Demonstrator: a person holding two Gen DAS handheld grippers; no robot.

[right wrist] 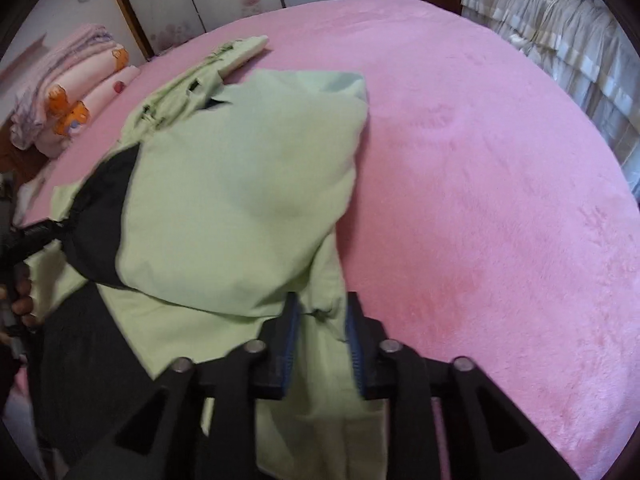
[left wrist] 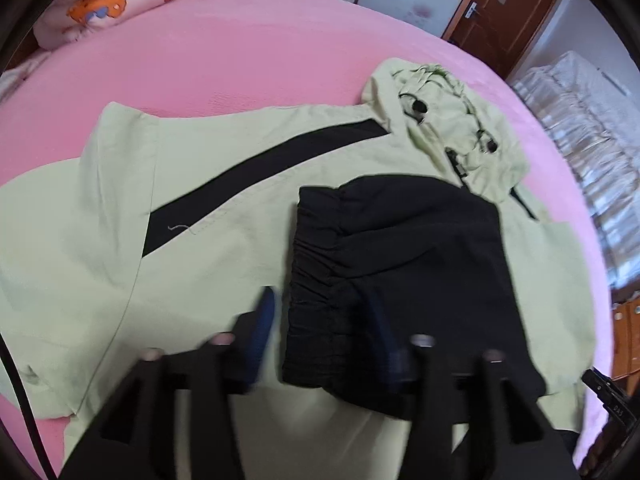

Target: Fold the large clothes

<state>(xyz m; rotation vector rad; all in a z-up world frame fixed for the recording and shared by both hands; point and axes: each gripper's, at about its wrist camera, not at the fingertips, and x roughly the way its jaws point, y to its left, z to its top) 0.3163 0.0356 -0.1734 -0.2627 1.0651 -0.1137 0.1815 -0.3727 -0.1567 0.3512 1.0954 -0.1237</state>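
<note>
Black plastic linkages fill the bottom of both wrist views, each ending in blue-padded fingers tilted steeply down at the bed. The left gripper (left wrist: 320,332) has its jaws standing apart; the elastic black cuff (left wrist: 316,280) of a folded-in sleeve lies between them, and motion blur hides whether either pad touches the cloth. The right gripper (right wrist: 322,332) has its jaws narrower, with a bunched fold of pale green fabric rising between the two pads, which look to be pinching it. At the left edge of the right wrist view a hand (right wrist: 20,300) grips the black handle of the other tool.

Between and beyond the grippers lies the jacket (left wrist: 208,248), pale green with black panels, spread on the pink bedsheet (right wrist: 500,200). In the left wrist view the black sleeve is folded across its body, and a black diagonal stripe runs toward the hood (left wrist: 448,120), which lies crumpled at the far end with its toggles showing. In the right wrist view a green flap is puffed up above the rest of the garment.

To the right of the jacket the sheet is bare and wide out to the bed's edge. Farther off, folded bedding (right wrist: 72,100) with orange bears sits at the far left corner, and a wooden door (left wrist: 504,12) and pale curtains (right wrist: 560,40) stand behind.
</note>
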